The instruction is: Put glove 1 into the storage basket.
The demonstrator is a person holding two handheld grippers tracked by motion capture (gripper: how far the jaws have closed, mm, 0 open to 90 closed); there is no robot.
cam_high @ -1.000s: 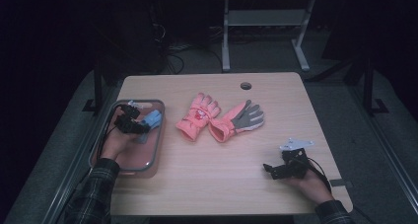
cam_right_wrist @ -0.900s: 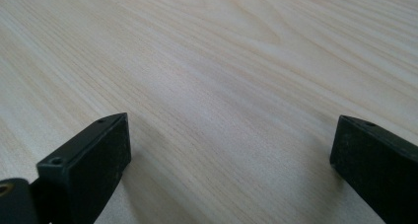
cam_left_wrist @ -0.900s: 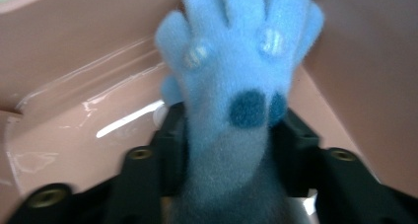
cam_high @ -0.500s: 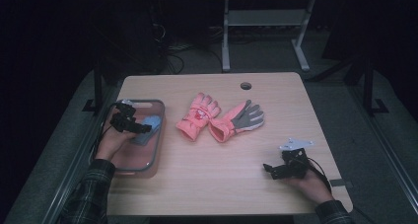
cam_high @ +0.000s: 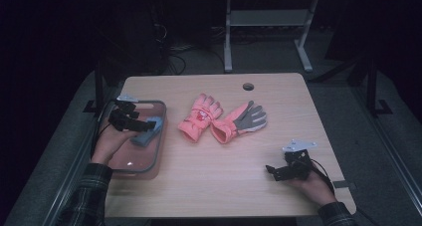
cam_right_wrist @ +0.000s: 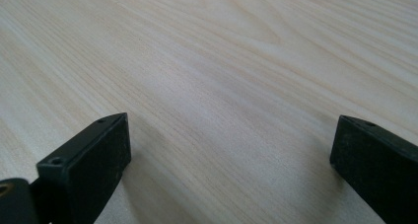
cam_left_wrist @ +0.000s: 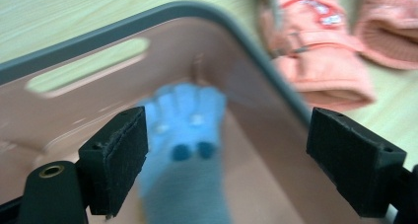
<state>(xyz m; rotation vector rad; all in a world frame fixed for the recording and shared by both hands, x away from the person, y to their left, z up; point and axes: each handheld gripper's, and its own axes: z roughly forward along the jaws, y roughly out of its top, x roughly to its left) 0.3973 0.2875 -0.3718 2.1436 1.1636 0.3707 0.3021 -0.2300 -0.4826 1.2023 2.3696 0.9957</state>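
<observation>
A small blue glove lies in the pink tray with a grey rim at the table's left. My left gripper hovers just above it. Its jaws have just been opening and now stand wide, with the glove below them and untouched. Two salmon-pink gloves lie mid-table: one back up, the other showing its grey palm. My right gripper rests low over bare wood near the front right, open and empty.
The wooden table has a round cable hole near its far edge. A metal frame stands on the dark floor beyond the table.
The left gripper has opened, let go of the blue glove and risen a little above the tray. The glove now lies in the tray. The right hand has kept still.
</observation>
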